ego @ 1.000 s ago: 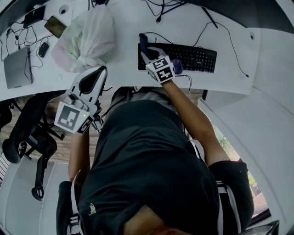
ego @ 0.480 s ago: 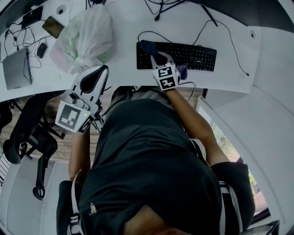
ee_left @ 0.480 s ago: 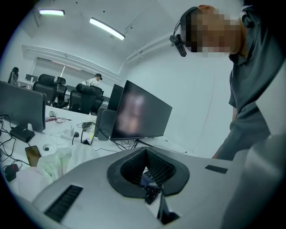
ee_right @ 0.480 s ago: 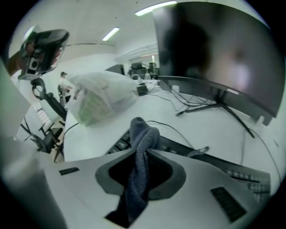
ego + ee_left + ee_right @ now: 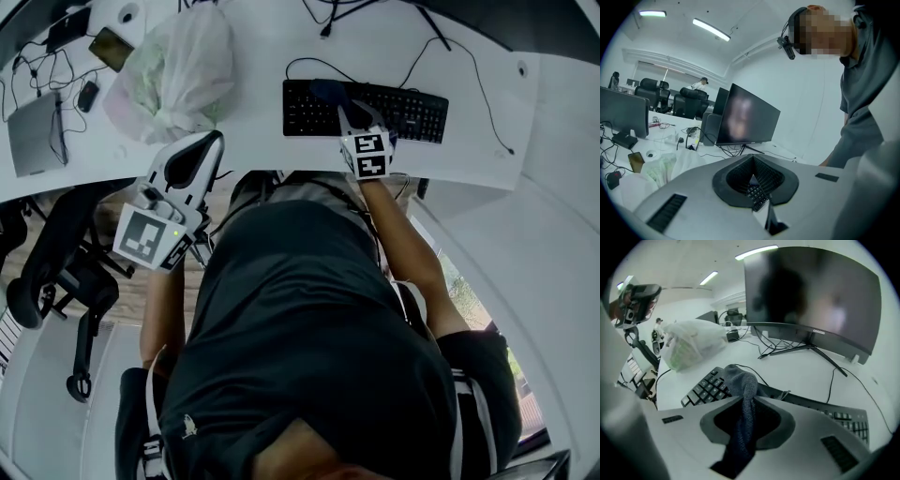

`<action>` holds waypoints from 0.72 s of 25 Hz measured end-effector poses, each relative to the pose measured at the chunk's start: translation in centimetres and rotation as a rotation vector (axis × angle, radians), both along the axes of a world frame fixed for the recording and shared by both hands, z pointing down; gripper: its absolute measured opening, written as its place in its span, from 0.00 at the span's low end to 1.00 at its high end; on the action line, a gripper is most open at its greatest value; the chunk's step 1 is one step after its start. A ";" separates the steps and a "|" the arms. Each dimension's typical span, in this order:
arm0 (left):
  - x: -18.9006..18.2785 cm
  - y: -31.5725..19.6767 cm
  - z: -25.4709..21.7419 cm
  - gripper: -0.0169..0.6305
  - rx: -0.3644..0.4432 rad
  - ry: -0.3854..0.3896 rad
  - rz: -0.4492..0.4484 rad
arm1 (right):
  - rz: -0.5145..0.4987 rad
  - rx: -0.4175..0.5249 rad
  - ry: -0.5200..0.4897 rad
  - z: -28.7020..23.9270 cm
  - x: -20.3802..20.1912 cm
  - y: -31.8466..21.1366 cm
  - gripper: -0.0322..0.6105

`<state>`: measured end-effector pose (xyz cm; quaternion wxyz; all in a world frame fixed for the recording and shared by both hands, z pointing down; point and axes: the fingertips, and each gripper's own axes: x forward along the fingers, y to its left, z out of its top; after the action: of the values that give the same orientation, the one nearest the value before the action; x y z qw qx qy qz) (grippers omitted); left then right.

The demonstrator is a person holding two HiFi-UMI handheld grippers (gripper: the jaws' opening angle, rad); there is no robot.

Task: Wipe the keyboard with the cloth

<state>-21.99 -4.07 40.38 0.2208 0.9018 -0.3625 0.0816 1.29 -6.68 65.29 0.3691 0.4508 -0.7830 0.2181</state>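
While the right tongs [image 5: 746,405] are pinching the dark cloth [image 5: 739,379] between closed jaws, its free end is bunching down onto the left-middle keys of the black keyboard [image 5: 412,114] on the white desk [image 5: 253,56]. That cloth is looking soft, light and floppy, so it is likely going to fold and drag rather than push. Gripping it close to the bunch, as now, is looking sensible for pressing on the keys. The keyboard is looking light enough to slide. The left tongs [image 5: 204,145] are hanging by the desk's near edge, well apart from the keyboard, jaws together, carrying nothing.
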 end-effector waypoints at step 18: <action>-1.1 -0.5 0.4 0.03 -0.004 0.004 -0.006 | -0.040 -0.053 -0.040 -0.2 -2.8 2.3 0.15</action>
<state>-23.13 -4.59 40.76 0.2237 0.9005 -0.3644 0.0798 -1.52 -4.35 65.05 0.3693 0.4207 -0.7929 0.2406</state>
